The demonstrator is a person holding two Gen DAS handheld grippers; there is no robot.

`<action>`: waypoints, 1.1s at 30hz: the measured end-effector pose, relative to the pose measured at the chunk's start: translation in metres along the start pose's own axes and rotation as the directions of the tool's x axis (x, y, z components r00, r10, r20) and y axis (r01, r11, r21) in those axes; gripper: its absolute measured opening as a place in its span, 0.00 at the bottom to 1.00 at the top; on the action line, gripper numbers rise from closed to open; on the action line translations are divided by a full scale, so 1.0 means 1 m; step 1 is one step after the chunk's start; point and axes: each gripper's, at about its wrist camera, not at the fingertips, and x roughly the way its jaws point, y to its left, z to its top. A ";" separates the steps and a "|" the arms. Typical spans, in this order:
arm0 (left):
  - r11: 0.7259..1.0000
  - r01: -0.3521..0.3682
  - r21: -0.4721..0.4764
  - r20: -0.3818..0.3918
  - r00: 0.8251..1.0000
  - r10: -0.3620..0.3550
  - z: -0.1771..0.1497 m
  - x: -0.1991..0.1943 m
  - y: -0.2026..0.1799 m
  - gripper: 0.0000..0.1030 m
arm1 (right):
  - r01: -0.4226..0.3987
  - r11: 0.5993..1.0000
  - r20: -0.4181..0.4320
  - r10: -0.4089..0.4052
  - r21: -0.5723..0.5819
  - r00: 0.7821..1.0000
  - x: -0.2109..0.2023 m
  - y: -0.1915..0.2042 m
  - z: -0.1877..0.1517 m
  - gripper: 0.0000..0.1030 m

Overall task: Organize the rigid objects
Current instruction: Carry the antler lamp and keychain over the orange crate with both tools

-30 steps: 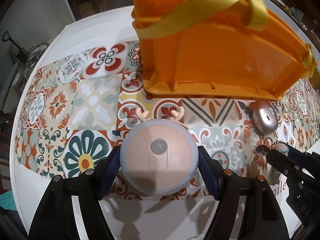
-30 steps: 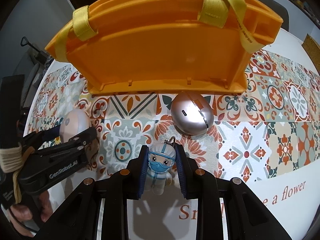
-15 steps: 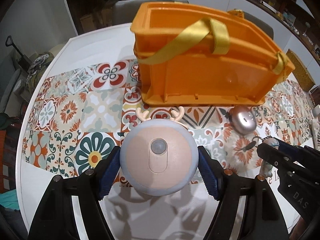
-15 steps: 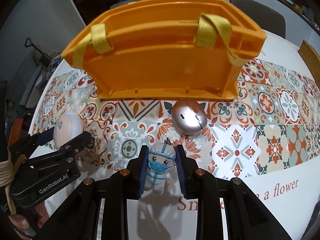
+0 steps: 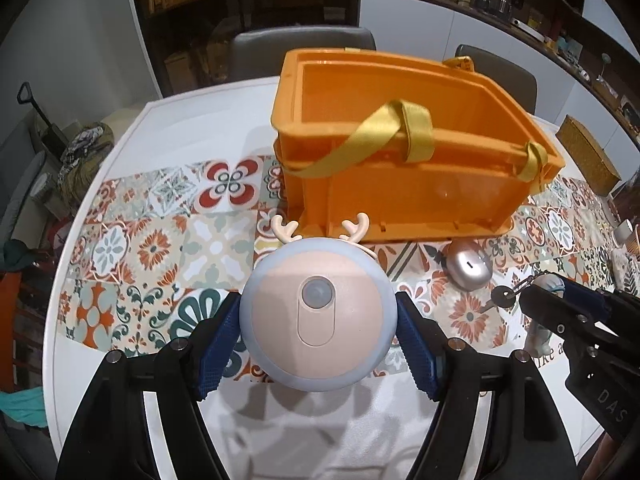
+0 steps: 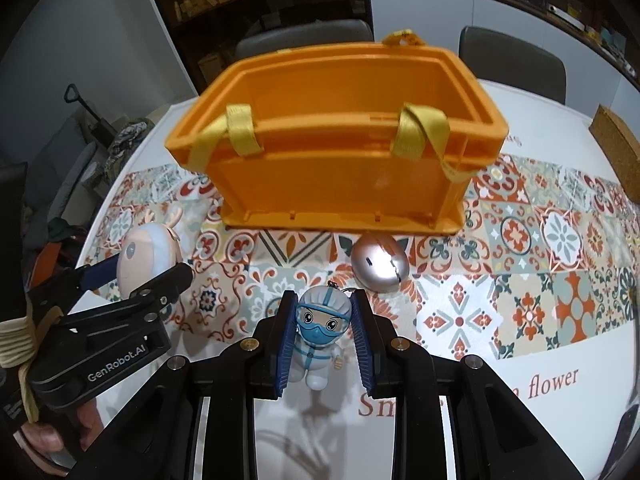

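My left gripper (image 5: 318,320) is shut on a round pale-blue and peach reindeer toy (image 5: 318,312) with small antlers, held above the table; it also shows in the right wrist view (image 6: 146,258). My right gripper (image 6: 323,332) is shut on a small doctor figurine keychain (image 6: 320,336) in a white suit and blue mask. An open orange plastic basket (image 5: 400,168) with yellow straps stands ahead of both grippers; in the right wrist view (image 6: 340,160) its inside looks empty. A silver egg-shaped object (image 6: 380,266) lies on the tablecloth just in front of the basket.
The round white table (image 5: 160,120) carries a patterned tile cloth (image 5: 160,240). Grey chairs (image 5: 300,48) stand behind the basket. A cork block (image 6: 616,152) lies at the right edge. A shovel and clutter sit on the floor at left.
Both grippers have risen and pulled back from the basket with their toys still held, so the basket's open top and inside are now in view.
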 end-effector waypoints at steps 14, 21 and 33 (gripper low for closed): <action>1.000 0.026 0.012 0.078 0.997 -0.027 0.032 -0.023 -0.004 0.72 | 0.008 1.000 0.094 -0.006 -0.018 0.996 -0.022 0.006 0.026 0.27; 0.999 0.024 0.031 0.131 0.991 -0.028 0.052 -0.036 -0.006 0.72 | 0.010 1.000 0.143 -0.006 -0.021 0.990 -0.032 0.007 0.044 0.27; 0.996 0.072 0.045 0.158 0.984 -0.079 0.084 -0.047 -0.009 0.72 | 0.012 0.999 0.205 -0.006 -0.029 0.979 -0.043 0.009 0.074 0.27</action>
